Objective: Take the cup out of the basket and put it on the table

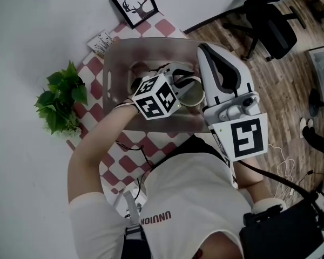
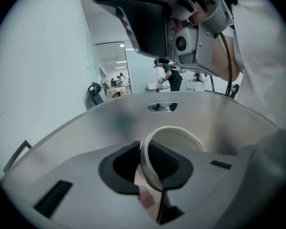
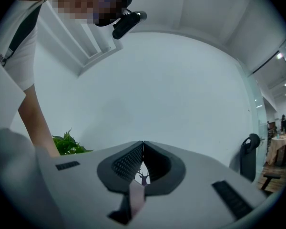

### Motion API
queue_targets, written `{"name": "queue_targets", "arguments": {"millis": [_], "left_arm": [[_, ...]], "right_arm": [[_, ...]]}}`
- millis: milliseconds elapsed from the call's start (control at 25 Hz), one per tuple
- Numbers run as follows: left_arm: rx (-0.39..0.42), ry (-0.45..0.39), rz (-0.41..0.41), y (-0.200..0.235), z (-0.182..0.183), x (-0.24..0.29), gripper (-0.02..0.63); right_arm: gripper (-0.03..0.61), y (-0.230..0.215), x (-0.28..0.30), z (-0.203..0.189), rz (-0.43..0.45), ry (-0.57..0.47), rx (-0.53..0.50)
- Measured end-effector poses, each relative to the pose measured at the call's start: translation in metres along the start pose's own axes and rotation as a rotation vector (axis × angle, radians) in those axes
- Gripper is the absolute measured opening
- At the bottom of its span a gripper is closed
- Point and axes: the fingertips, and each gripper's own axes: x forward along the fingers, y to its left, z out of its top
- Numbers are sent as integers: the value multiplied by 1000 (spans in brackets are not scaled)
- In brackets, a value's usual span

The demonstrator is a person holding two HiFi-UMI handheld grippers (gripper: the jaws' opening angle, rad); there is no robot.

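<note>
A cream cup (image 1: 192, 94) lies within the outline of the grey basket (image 1: 116, 63), near its right side. My left gripper (image 1: 180, 83) reaches into the basket and is shut on the cup's rim. In the left gripper view the cup (image 2: 177, 139) has its near wall pinched between the dark pads, and the left gripper (image 2: 150, 170) faces the basket wall (image 2: 109, 123) with its handle slot. My right gripper (image 1: 203, 49) hovers over the basket's right edge, pointing away. In its own view the right gripper (image 3: 142, 149) is shut with nothing in it.
The basket stands on a red-and-white checkered cloth (image 1: 124, 161) on a white table. A green plant (image 1: 59, 101) is at the left, a framed deer picture (image 1: 134, 4) behind the basket, and a black office chair (image 1: 270, 15) on the wooden floor at the right.
</note>
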Motion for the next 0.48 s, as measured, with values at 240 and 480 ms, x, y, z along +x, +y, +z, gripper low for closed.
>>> {"name": "queue_targets", "arguments": {"millis": [240,480], "left_arm": [[-16,-12,83,13,1,-20,64],[-48,-35,185,25,2,-48,64]], "right_arm": [[18,16,4,15,48,-42,-17],[18,29,8,30,64,-77,2]]}}
